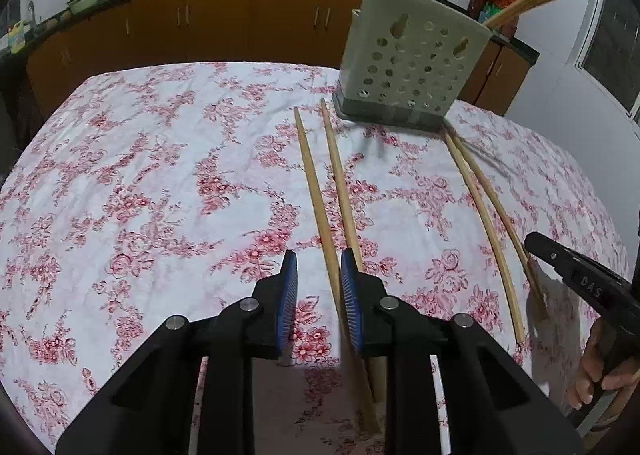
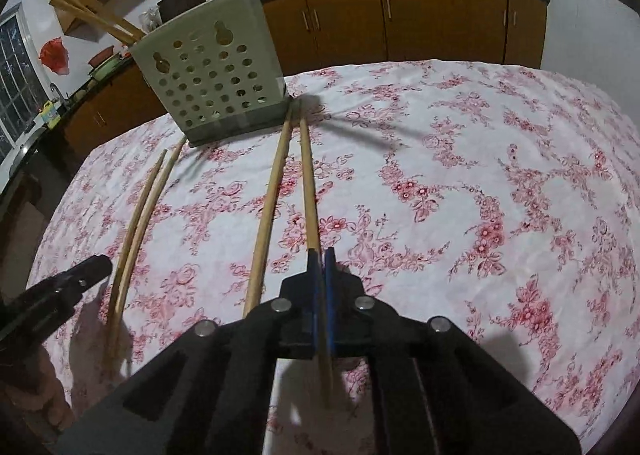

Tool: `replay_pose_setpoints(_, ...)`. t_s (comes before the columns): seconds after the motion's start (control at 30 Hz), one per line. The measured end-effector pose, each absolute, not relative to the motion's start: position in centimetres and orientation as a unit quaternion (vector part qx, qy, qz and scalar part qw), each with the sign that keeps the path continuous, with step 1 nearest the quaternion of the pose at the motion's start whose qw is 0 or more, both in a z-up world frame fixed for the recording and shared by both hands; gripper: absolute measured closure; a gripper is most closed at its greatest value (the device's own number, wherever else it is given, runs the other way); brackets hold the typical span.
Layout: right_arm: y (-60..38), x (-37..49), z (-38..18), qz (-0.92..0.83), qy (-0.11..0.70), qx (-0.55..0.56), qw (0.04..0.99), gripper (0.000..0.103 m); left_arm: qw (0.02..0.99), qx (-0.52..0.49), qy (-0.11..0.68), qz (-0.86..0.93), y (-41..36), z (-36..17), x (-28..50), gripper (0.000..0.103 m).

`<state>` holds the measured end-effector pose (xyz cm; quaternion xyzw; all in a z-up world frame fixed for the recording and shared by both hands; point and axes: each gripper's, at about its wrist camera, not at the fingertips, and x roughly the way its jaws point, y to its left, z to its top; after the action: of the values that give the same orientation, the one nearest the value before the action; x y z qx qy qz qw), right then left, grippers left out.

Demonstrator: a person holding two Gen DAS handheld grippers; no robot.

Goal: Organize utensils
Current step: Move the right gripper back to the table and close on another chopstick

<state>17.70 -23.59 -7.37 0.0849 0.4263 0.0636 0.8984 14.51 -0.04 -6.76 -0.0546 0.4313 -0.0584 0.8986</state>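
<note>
Chopsticks: one chopstick (image 2: 310,191) clamped in right gripper (image 2: 319,255) jaws | left gripper (image 1: 319,261) jaws apart, straddling another chopstick (image 1: 316,195) | holder (image 1: 412,59) beyond the jaws

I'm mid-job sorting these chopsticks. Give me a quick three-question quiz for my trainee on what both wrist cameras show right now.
1. True or false: the right gripper is shut on a chopstick.
2. Multiple choice: the left gripper has its fingers A) shut on nothing, B) open with one chopstick between them, C) shut on two chopsticks.
3. Count: how many chopsticks lie on the cloth outside the holder?

Key: 1 true; 2 B; 3 four, in two pairs.
</note>
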Motion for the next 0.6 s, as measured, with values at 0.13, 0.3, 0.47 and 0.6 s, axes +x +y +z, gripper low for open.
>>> replay_pose_setpoints(0.13, -23.10, 17.55, -7.54, 0.070, 0.429, 0.077, 0.897, 0.095, 0.897, -0.049, 0.436, -0.061, -0.38, -7.12, 14.52, 0.083)
replay_pose_setpoints(0.3, -23.07, 17.45, -8.04, 0.067, 0.437, 0.070, 0.894, 0.092, 0.895, -0.039, 0.441, -0.060, -0.78, -7.54, 14.44, 0.089)
replay_pose_setpoints(0.47, -22.80, 17.34, -8.05, 0.066, 0.435, 0.053, 0.896, 0.094, 0.897, -0.032, 0.437, -0.052, -0.73, -7.69, 14.47, 0.094)
replay_pose_setpoints(0.6, -23.08, 17.44, -8.06, 0.058, 0.434, 0.055, 0.898, 0.095, 0.898, -0.032, 0.437, -0.043, 0.00, -7.66, 14.73, 0.095)
